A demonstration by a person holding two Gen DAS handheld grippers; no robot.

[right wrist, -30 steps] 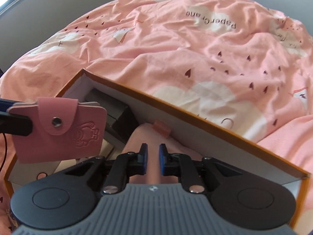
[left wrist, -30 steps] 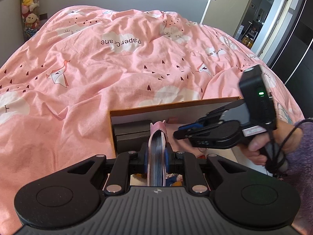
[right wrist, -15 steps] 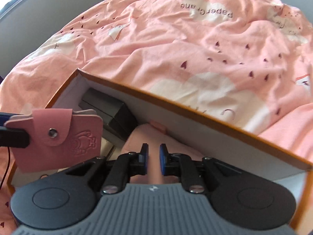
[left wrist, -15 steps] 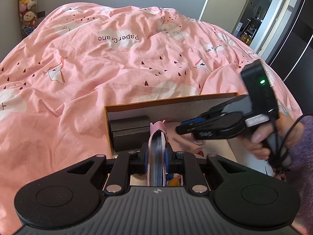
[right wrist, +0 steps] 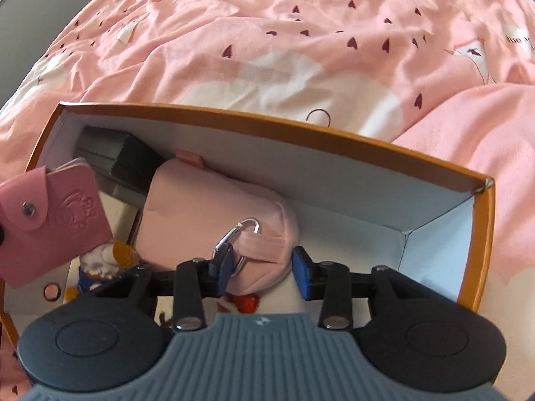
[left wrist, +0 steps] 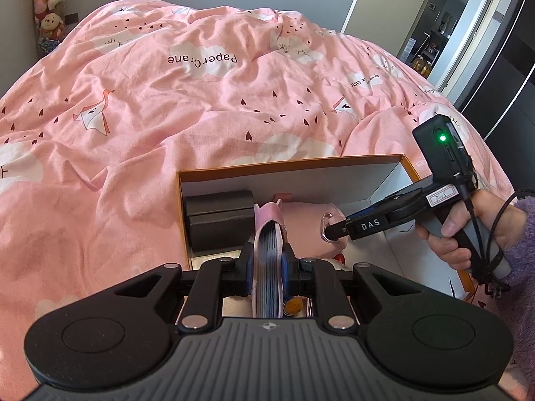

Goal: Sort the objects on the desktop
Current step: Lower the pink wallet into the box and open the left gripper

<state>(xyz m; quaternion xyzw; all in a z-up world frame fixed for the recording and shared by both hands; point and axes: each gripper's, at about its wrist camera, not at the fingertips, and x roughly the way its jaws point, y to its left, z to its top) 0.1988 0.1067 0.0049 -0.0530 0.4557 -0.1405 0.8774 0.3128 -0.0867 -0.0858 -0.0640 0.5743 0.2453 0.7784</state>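
clamping the pink card holder upright in the left gripper, above the near left part of the orange box. spreading the right gripper, just opening, loosely around the near end of the pink pouch lying inside, beside its silver carabiner, not squeezing.

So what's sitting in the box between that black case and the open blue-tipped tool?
A soft pink pouch lies between the black case and the right hand-held gripper, its silver clip nearest the pads; the right wrist view shows it.
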